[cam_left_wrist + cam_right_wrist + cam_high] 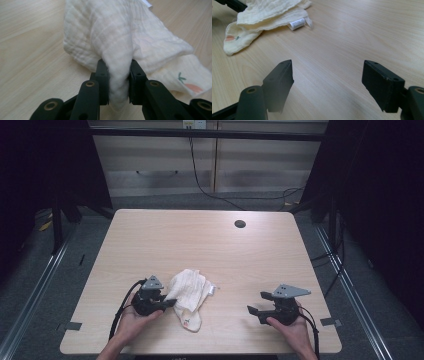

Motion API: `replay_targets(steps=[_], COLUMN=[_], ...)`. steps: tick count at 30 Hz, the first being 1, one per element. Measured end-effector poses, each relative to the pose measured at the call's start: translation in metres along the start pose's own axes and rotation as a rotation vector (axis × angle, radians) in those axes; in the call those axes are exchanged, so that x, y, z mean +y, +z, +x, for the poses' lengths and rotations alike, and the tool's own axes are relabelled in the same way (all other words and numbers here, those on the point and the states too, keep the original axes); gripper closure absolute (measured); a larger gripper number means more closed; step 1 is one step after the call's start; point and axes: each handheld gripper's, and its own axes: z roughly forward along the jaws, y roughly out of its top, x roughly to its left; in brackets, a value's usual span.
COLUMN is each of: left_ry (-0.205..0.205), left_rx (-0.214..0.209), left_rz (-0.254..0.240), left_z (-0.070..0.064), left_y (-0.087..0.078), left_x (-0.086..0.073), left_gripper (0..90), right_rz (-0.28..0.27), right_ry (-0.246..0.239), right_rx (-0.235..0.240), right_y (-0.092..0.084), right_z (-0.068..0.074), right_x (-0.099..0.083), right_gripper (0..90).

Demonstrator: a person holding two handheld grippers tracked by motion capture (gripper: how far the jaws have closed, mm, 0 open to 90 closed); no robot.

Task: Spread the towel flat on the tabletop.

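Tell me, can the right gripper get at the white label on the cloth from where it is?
Probably yes: the right gripper is open, and bare table lies between it and the label, which pokes out uncovered from the cloth.

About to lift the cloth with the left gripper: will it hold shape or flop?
Likely floppy: the cloth bunches into a soft fold between the left gripper pads. Probably light, being thin gauze. The loose end will likely drape and drag on the table.

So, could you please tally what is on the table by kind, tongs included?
Cream cloth: 1, pinched in the left tongs
White label on the cloth: 1
Tongs: 2, the left ones and the right tongs, which are open over the table
Total: 4
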Motion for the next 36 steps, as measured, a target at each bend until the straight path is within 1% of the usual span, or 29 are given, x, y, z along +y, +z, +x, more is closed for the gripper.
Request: replay_targets(steps=[3, 4, 6, 9, 12, 13, 15, 17, 18, 20, 22, 24, 25, 29, 32, 33, 36], left_ry=[0.024, 0.019, 0.029, 0.041, 0.054, 0.057, 0.064, 0.058, 0.061, 0.060, 0.068, 0.070, 0.061, 0.062, 0.065, 0.065, 0.066], left_rx=[-0.009, -0.015, -0.026, -0.035, -0.036, -0.037, -0.033, -0.039, -0.042, -0.045, -0.045, -0.050, -0.053, -0.057, -0.057, -0.058, -0.056], left_rz=[0.008, 0.001, -0.003, 0.004, 0.013, 0.013, 0.015, 0.004, 0.001, 0.001, 0.006, 0.004, -0.002, -0.003, -0.005, -0.006, -0.008], left_z=[-0.007, -0.010, -0.016, -0.019, -0.019, -0.019, -0.019, -0.018, -0.018, -0.018, -0.017, -0.017, -0.017, -0.016, -0.016, -0.016, -0.016], left_y=[0.004, 0.006, 0.010, 0.014, 0.016, 0.017, 0.017, 0.019, 0.019, 0.020, 0.021, 0.021, 0.022, 0.023, 0.023, 0.024, 0.024], left_x=[0.003, 0.003, 0.004, 0.005, 0.005, 0.005, 0.005, 0.005, 0.005, 0.006, 0.007, 0.007, 0.007, 0.008, 0.009, 0.009, 0.008], left_gripper=[73.9, 73.7, 73.1, 71.3, 68.9, 68.9, 69.1, 69.2, 69.4, 69.6, 70.1, 70.6, 70.7, 71.0, 71.2, 71.2, 71.1], right_rz=[0.007, 0.008, 0.017, 0.020, 0.017, 0.016, 0.017, 0.017, 0.019, 0.025, 0.024, 0.024, 0.026, 0.037, 0.038, 0.044, 0.061], right_ry=[-0.006, -0.011, -0.010, -0.011, -0.018, -0.019, -0.021, -0.022, -0.026, -0.030, -0.030, -0.038, -0.042, -0.064, -0.064, -0.071, -0.064], right_rx=[-0.001, 0.002, 0.002, 0.006, 0.011, 0.019, 0.026, 0.035, 0.037, 0.038, 0.056, 0.064, 0.070, 0.084, 0.108, 0.116, 0.134], right_y=[0.001, 0.001, 0.002, 0.003, 0.004, 0.005, 0.007, 0.012, 0.016, 0.021, 0.024, 0.028, 0.029, 0.044, 0.059, 0.065, 0.079], right_z=[0.001, 0.000, 0.000, 0.001, 0.003, 0.004, 0.005, 0.006, 0.006, 0.006, 0.006, 0.006, 0.005, 0.000, -0.003, -0.003, -0.003], right_x=[0.000, 0.000, 0.000, 0.000, 0.001, 0.001, 0.002, 0.005, 0.007, 0.012, 0.017, 0.023, 0.026, 0.043, 0.053, 0.054, 0.052], right_gripper=[25.1, 25.3, 25.3, 25.7, 27.6, 30.5, 33.6, 38.9, 42.1, 45.0, 49.0, 53.8, 54.6, 57.0, 59.7, 60.1, 60.1])
